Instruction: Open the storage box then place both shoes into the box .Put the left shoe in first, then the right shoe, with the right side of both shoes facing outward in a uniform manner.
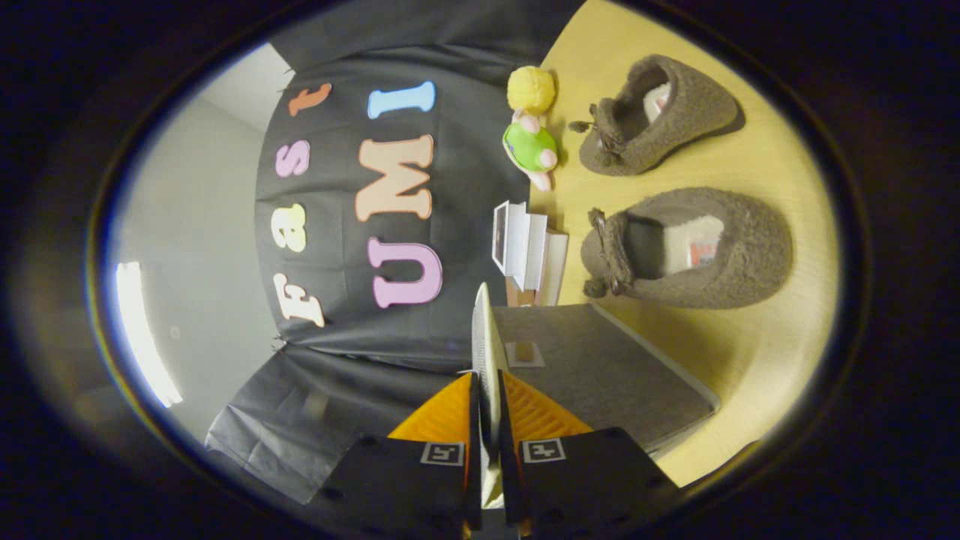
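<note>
Yellow bench (750, 360) bearing grey storage box (600, 375); gripper (486, 397) clamped on its raised lid (484, 337). Two brown fuzzy slippers (690, 247) beyond the box, toward the wall edge.

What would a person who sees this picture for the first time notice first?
First, the hand-held gripper, its fingers shut on the thin raised lid of the grey storage box. Beyond the box, two fuzzy brown shoes lie side by side on the yellow table: the nearer shoe just past the box, the farther shoe behind it. A small plush doll with yellow hair lies at the table's edge by the black cloth wall.
</note>
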### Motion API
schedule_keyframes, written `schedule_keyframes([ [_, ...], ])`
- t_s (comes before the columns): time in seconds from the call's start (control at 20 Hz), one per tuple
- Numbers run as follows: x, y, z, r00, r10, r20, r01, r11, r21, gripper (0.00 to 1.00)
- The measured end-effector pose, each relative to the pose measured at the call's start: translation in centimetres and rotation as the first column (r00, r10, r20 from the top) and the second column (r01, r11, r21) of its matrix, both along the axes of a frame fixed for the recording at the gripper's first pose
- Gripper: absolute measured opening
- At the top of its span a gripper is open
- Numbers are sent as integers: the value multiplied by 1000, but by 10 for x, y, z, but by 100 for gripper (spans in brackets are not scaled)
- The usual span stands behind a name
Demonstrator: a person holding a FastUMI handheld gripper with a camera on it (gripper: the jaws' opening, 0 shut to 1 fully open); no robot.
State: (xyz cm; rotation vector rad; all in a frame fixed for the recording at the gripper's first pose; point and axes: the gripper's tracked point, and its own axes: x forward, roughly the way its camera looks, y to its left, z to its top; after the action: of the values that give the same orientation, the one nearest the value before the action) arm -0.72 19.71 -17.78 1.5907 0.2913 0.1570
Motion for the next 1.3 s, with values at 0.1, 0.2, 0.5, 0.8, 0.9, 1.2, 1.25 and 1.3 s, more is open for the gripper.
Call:
schedule_keyframes([
  [0.1, -7, -3, 11, 999, 3, 36, -1, 1000, -31, 14],
  [0.2, -8, -3, 33, 996, 16, 86, -9, 997, -79, 5],
  [0.5, -4, 19, 101, 964, 164, 209, -73, 920, -384, 5],
  [0.8, 5, 74, 157, 936, 274, 219, -75, 768, -636, 6],
  [0.9, 8, 99, 175, 928, 291, 232, -70, 747, -661, 8],
  [1.2, 4, 208, 201, 893, 372, 253, -139, 764, -630, 12],
  [1.25, 0, 228, 198, 885, 393, 249, -158, 756, -636, 15],
  [1.3, -1, 245, 191, 878, 414, 240, -171, 740, -650, 18],
])
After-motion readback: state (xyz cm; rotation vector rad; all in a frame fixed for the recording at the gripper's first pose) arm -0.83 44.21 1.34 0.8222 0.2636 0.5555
